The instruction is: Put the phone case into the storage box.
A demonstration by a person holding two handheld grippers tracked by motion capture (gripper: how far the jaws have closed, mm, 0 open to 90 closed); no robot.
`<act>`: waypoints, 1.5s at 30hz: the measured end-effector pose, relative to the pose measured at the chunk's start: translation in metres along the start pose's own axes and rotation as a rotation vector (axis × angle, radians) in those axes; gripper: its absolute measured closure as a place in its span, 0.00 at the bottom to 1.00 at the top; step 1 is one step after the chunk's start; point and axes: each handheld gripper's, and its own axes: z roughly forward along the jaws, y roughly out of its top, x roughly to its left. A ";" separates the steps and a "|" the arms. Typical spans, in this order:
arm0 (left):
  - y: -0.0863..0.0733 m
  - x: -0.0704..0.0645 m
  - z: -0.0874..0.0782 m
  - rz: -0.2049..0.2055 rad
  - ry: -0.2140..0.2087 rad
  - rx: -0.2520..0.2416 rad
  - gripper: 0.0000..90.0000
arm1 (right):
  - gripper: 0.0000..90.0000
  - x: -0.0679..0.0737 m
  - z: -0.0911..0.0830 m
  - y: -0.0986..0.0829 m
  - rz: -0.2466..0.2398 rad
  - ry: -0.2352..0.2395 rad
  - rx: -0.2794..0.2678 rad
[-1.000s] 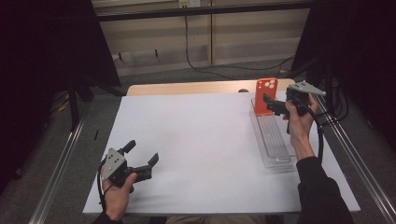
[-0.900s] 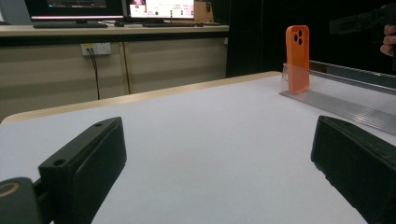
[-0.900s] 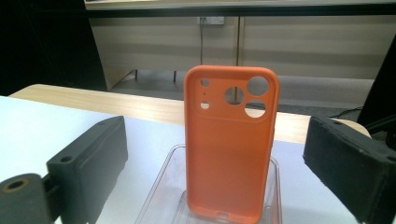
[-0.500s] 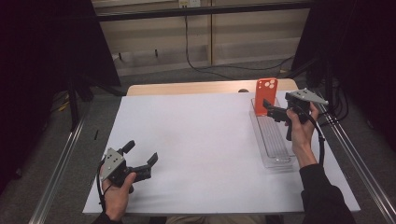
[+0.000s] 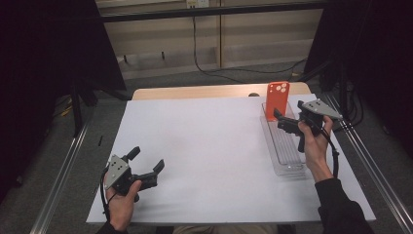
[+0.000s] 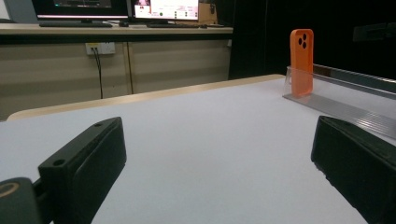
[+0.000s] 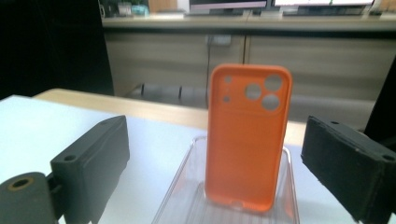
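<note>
White bench point(image 5: 209, 146) surface open between both grippers. Upright orange phone case point(image 5: 277, 101) blocks the far end of the clear tray point(image 5: 287, 161) at right.

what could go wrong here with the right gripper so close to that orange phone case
1. The phone case stands upright at the far end of the clear tray. The right gripper has its jaws open and is not yet touching it, so a nudge from one jaw might tip it over.
2. The tray looks light, so a push could slide it on the white table.
</note>
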 end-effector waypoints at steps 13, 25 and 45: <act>0.000 -0.001 -0.002 0.004 0.011 -0.007 0.04 | 0.03 0.007 -0.024 -0.006 -0.002 0.017 -0.033; 0.000 -0.001 -0.004 0.003 0.012 -0.007 0.04 | 0.01 0.012 -0.046 -0.010 -0.017 0.030 -0.062; 0.000 -0.002 -0.007 -0.002 0.018 -0.014 0.04 | 0.00 0.020 -0.084 -0.025 -0.038 0.031 -0.085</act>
